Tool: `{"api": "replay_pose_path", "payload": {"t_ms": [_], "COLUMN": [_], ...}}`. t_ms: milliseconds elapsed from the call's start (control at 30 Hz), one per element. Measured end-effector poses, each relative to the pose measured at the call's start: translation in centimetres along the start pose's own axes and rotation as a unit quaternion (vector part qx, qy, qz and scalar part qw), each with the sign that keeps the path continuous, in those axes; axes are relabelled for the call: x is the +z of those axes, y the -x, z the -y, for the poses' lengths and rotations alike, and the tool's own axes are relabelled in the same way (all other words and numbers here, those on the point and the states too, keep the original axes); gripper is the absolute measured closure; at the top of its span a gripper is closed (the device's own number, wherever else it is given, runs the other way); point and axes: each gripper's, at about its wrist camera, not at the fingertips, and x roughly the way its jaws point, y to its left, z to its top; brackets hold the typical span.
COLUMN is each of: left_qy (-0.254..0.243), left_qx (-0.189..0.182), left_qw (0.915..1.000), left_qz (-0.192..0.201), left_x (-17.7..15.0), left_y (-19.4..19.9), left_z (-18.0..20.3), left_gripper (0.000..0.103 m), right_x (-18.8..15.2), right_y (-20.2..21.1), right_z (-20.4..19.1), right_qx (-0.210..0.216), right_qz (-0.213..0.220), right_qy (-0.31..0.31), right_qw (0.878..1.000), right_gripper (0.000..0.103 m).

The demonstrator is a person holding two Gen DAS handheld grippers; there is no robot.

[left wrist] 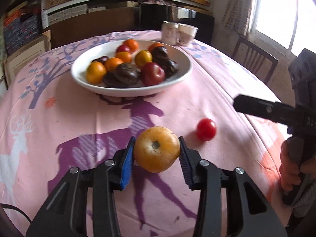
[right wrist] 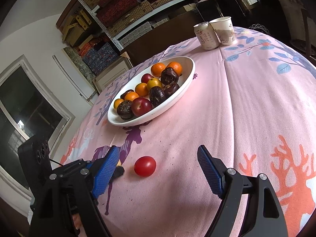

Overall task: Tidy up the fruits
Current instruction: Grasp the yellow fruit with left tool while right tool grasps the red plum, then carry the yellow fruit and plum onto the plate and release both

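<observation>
Two blue pads of your left gripper (left wrist: pixel 157 154) press against an orange-yellow fruit (left wrist: pixel 156 149), one on each side, so it is clamped with its stem dimple facing the camera. In this left wrist view, a small red fruit (left wrist: pixel 206 129) lies on the pink tablecloth (left wrist: pixel 207 90) just to the right of the held fruit and apart from it. Beyond both sits a white bowl (left wrist: pixel 178 80), blurred here, holding oranges (left wrist: pixel 96 72), a dark red plum (left wrist: pixel 152 73) and dark brown wrinkled fruits (left wrist: pixel 121 75). Behind the bowl, a can (left wrist: pixel 169 32) and a paper cup (left wrist: pixel 187 34) stand side by side. Your right gripper (left wrist: pixel 240 103) enters from the right edge; from here you cannot tell how wide it stands.

In the right wrist view, your right gripper (right wrist: pixel 159 169) is spread wide with nothing between its pads. The red fruit (right wrist: pixel 145 166) rests on the cloth (right wrist: pixel 246 108) between the fingers, nearer the left one and touching neither. The left gripper (right wrist: pixel 110 165) shows at the lower left, with a sliver of its yellow fruit peeking past the finger. Farther back, the white bowl (right wrist: pixel 189 79) carries oranges (right wrist: pixel 158 69), plums (right wrist: pixel 141 106) and the dark wrinkled fruits (right wrist: pixel 157 96). The can (right wrist: pixel 206 36) and paper cup (right wrist: pixel 224 31) stand touching at the far end of the table.
</observation>
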Motion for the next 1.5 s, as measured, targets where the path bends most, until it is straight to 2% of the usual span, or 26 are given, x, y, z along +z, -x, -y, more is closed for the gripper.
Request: {"api": "replay_pose_path", "payload": {"t_ms": [100, 200, 367, 467, 567, 667, 733, 1267, 1500], "left_qy": [0.046, 0.054, 0.05, 0.053, 0.048, 0.047, 0.047, 0.031, 0.019], "left_qx": [0.032, 0.05, 0.055, 0.056, 0.058, 0.059, 0.06, 0.074, 0.078], "left_qw": [0.9984, 0.9973, 0.9972, 0.997, 0.9971, 0.9971, 0.9971, 0.9968, 0.9962], "left_qz": [0.006, 0.003, -0.007, -0.007, -0.006, -0.006, -0.006, 0.007, 0.036], "left_x": [0.2, 0.2, 0.2, 0.0, 0.0, 0.0, 0.0, 0.1, 0.7], "left_y": [0.2, 0.1, -0.3, -0.2, -0.2, -0.2, -0.2, 0.3, 1.4], "left_z": [-2.4, -3.0, -3.0, -3.2, -3.1, -3.0, -2.9, -2.2, -1.6], "left_gripper": [0.062, 0.062, 0.062, 0.062, 0.062, 0.062, 0.062, 0.062, 0.062], "right_x": [-0.4, -0.7, -1.5, -2.1, -2.3, -2.3, -2.2, -1.5, -0.8], "right_y": [-0.8, -1.6, -3.3, -4.0, -4.5, -4.5, -4.4, -3.6, -2.1], "right_z": [-1.8, -3.0, -4.8, -5.7, -5.9, -6.0, -5.9, -4.8, -4.0], "right_qx": [0.001, -0.019, -0.078, -0.097, -0.107, -0.111, -0.109, -0.087, -0.056], "right_qz": [-0.022, -0.039, -0.073, -0.085, -0.097, -0.096, -0.094, -0.079, -0.045], "right_qy": [0.045, 0.078, 0.131, 0.159, 0.167, 0.169, 0.164, 0.131, 0.1], "right_qw": [0.999, 0.996, 0.986, 0.979, 0.975, 0.975, 0.976, 0.984, 0.992], "right_gripper": [0.029, 0.033, 0.051, 0.055, 0.062, 0.065, 0.072, 0.072, 0.073]}}
